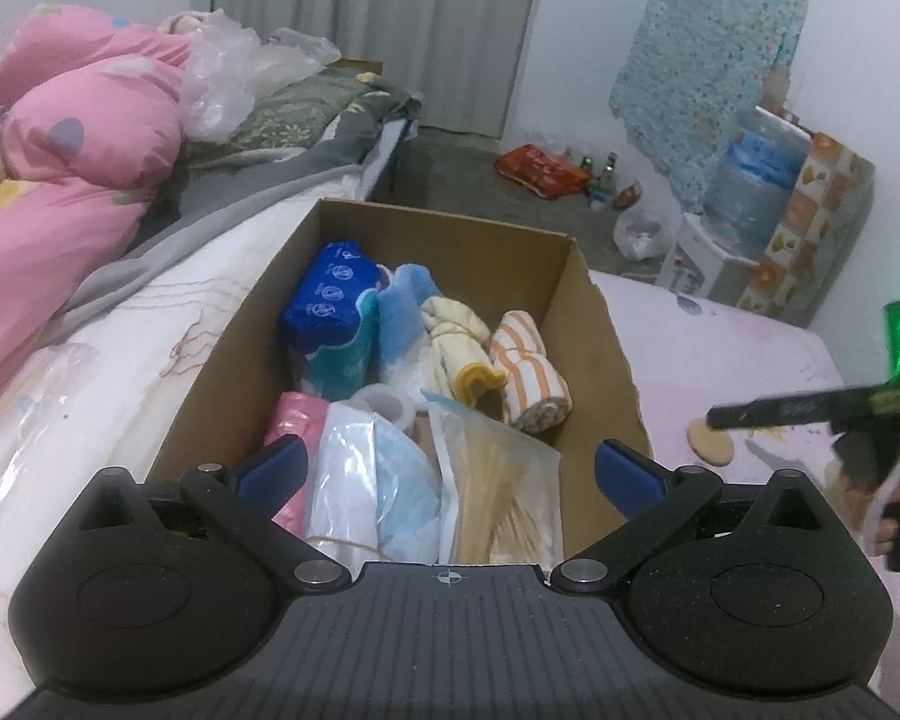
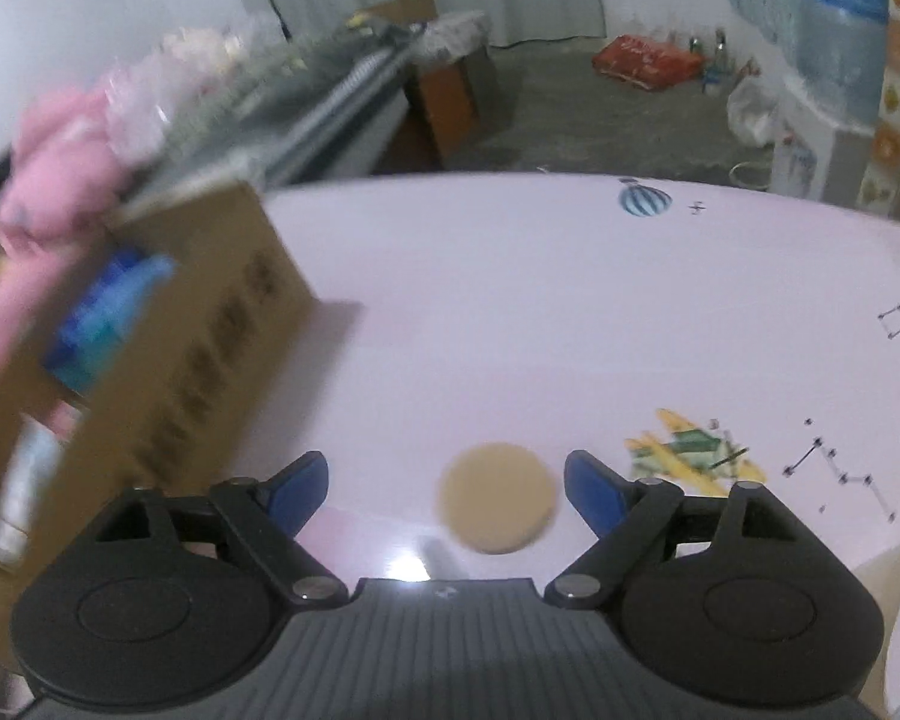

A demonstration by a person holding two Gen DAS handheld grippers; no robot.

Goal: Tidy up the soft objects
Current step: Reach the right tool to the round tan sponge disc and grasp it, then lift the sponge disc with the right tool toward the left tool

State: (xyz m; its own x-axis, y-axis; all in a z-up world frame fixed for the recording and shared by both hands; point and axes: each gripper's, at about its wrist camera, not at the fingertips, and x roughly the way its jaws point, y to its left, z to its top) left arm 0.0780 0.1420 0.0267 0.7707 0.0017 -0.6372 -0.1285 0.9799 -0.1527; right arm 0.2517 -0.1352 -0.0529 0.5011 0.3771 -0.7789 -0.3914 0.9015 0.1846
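Left wrist view: left gripper (image 1: 447, 468) hangs over the near end of the cardboard box (image 1: 594, 324), jaws wide apart, nothing between them. Box sits on the bed (image 1: 720, 336), long axis running away from the camera. Inside: blue pack (image 1: 324, 294), blue cloth (image 1: 405, 306), yellow-edged rolled towel (image 1: 456, 348), orange-striped rolled towel (image 1: 531, 378), pink pack (image 1: 297, 420), bag of face masks (image 1: 378, 492), bag of wooden sticks (image 1: 498, 498). Tan round puff (image 1: 711, 441) lies on the sheet outside the box, just right of its wall. Right gripper (image 1: 726, 417) reaches in from the right, tip over the puff; jaw state not readable from here.

Right wrist view: blurred, especially left side. Right gripper (image 2: 447, 495) points forward and down at the sheet, jaws apart, empty. Puff (image 2: 498, 498) lies flat between the two fingers, nearer the right fingertip (image 2: 594, 498) than the left, not touching either as far as I can tell. Round, so no long axis to line up with. Box (image 2: 168, 360) stands to the left, well apart from the puff.

Judgement: right hand is clearly the nearer one; the coming move likely is lower, close on the puff, carry left into the box.
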